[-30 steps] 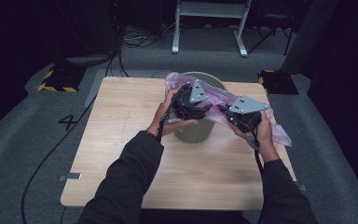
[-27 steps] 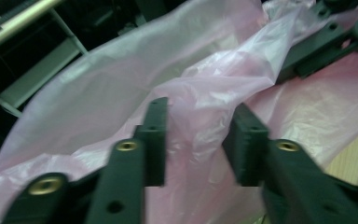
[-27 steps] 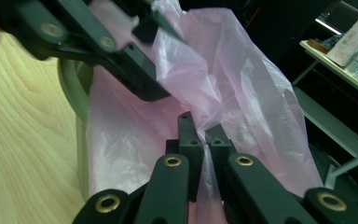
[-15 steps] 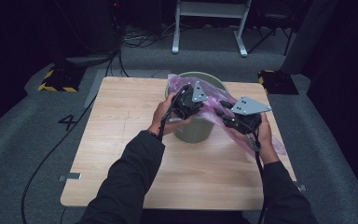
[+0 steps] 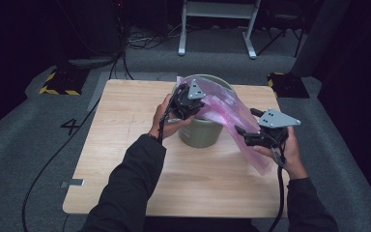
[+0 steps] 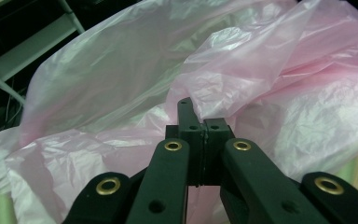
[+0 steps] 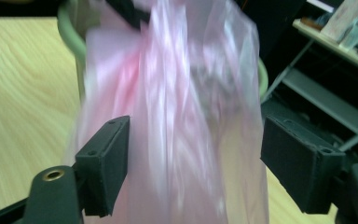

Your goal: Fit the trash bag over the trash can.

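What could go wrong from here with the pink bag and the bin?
The right gripper has just opened, so the thin pink plastic bag hangs from the shut left gripper alone and may slip free. Pulling on it might tip the green round bin. The loose film could snag on the open jaws.

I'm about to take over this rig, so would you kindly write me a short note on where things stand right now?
Left tool: shut on the pink bag, pinching its film over the green bin.
Right tool: jaws have just been opening; they stand wide with the bag hanging between them, pads not pressing.
Bin: upright mid-table; the bag drapes from its rim down toward the right hand.
Done: one side of the bag is gripped at the bin.
Left: probably regrip the loose side and spread the bag over the rim; it is not yet lining the bin.
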